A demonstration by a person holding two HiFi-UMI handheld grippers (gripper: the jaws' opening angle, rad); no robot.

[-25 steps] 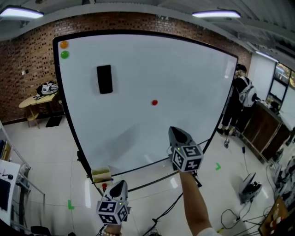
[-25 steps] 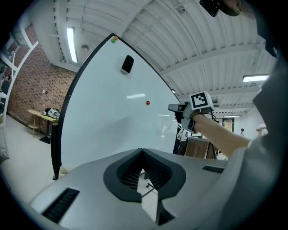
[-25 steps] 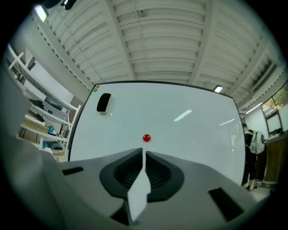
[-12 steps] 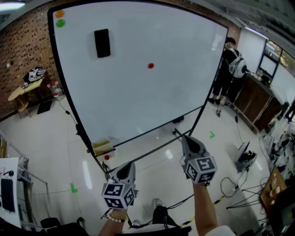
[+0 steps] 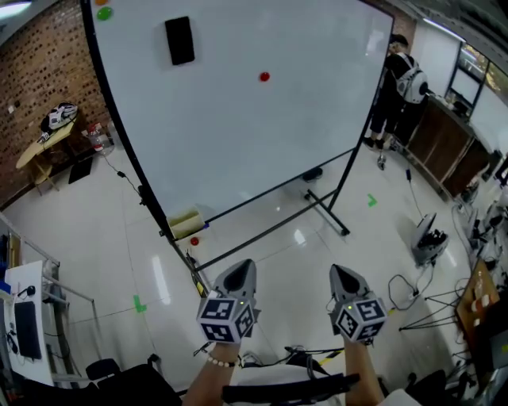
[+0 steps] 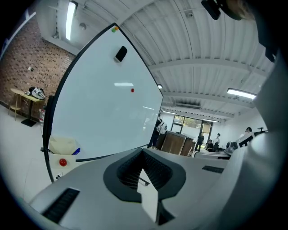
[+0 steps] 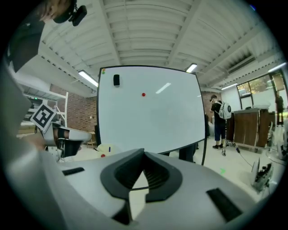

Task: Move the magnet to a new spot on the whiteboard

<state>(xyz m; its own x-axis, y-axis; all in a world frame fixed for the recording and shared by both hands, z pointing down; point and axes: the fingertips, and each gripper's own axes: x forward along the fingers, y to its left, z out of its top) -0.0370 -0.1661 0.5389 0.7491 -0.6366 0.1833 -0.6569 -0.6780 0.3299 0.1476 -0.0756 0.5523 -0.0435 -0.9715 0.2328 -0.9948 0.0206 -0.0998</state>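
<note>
Head view. Whiteboard (image 5: 262,151) stands on its frame ahead of me, leaning across the upper part of the picture. Red magnet (image 5: 264,77) sits on the board face, near the upper middle, right of the black eraser (image 5: 179,40). Green magnet (image 5: 104,13) is in the board's top left corner. Both my claws are low, in front of the board's foot and well apart from its face. Left claw (image 5: 242,266) and right claw (image 5: 342,271) are side by side, noses pointing toward the board. A tray (image 5: 185,224) hangs at the board's lower left corner. A person (image 5: 399,87) stands past the board's right edge.

Left gripper view. Left claw (image 6: 144,152) has its jaws pressed together, tips meeting, nothing between them. Whiteboard (image 6: 99,117) rises beyond them. Red magnet (image 6: 132,90) is on its face, below and right of the black eraser (image 6: 120,54).

Right gripper view. Right claw (image 7: 144,154) also has its jaws pressed together and carries nothing. Whiteboard (image 7: 148,117) faces me squarely. Red magnet (image 7: 143,94) sits on the upper middle of the board, right of and a little below the black eraser (image 7: 116,80). The person (image 7: 219,119) stands just right of the board.
</note>
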